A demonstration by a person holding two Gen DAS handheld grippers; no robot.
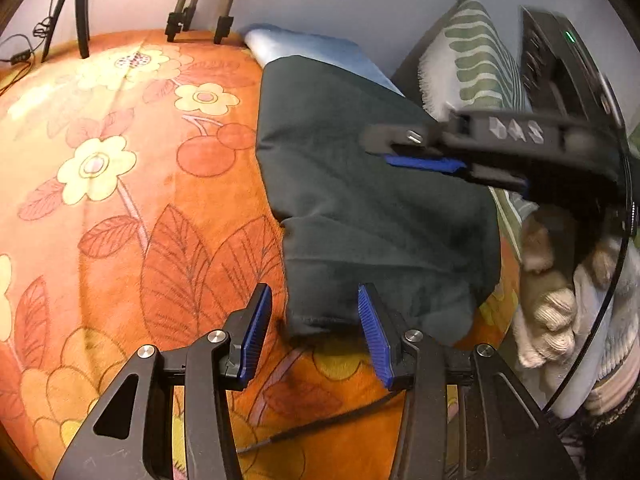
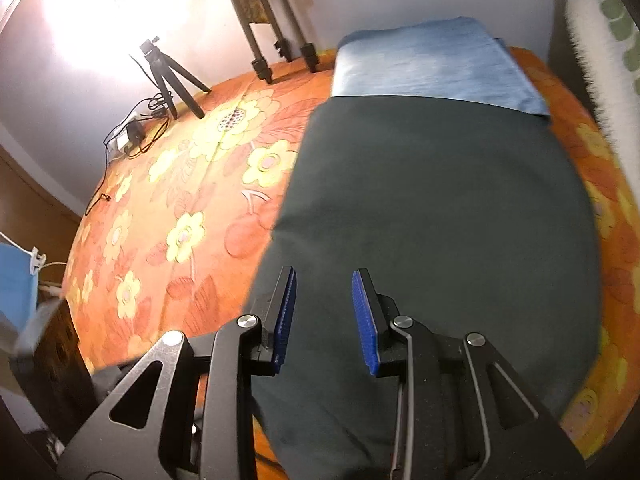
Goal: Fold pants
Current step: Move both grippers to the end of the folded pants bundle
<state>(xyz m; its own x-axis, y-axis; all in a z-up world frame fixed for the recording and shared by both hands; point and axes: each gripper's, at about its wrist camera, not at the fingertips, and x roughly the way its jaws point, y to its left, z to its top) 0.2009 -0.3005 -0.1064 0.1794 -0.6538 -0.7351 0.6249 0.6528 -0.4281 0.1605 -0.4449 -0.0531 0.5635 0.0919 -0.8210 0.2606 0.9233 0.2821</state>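
Observation:
Dark green pants (image 1: 360,200) lie folded into a compact block on an orange floral blanket (image 1: 120,200). My left gripper (image 1: 314,292) hovers at their near left corner. Its jaws are open, the blue pads are clear of the cloth, and the corner shows in the gap. My right gripper (image 1: 380,150) comes in blurred from the right over the pants, its jaws a little apart and holding nothing. In the right wrist view the right gripper (image 2: 325,272) stands open above the near part of the pants (image 2: 440,220), with only flat cloth below.
A folded light-blue garment (image 2: 432,60) lies just beyond the pants. Tripod legs (image 2: 172,80) and cables (image 2: 132,136) stand at the blanket's far edge. A green-patterned pillow (image 1: 472,64) and a black device (image 1: 560,64) are on the right. A person's hand (image 1: 552,280) holds the right gripper.

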